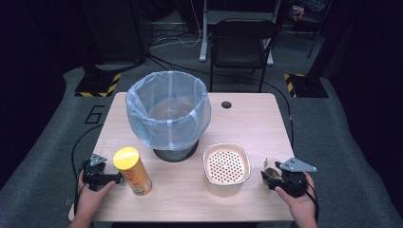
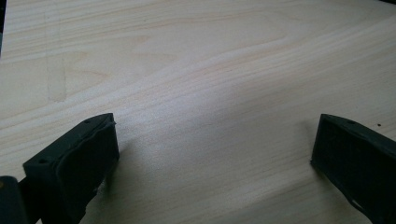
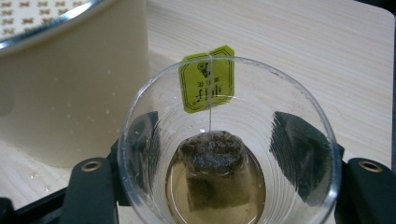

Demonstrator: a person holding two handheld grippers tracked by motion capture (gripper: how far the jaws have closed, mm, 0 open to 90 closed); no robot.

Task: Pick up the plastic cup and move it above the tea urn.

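Now right tongs (image 3: 227,154) clamp clear cup (image 3: 227,140), tea bag (image 3: 212,175) inside

Lab: hazard-striped stand bases (image 1: 99,87), cables (image 1: 176,39)

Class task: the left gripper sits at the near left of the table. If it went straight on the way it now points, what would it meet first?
Probably the yellow-lidded can: in the high view the left gripper points right at it. Its own view shows open jaws over bare table, so the exact line is uncertain.
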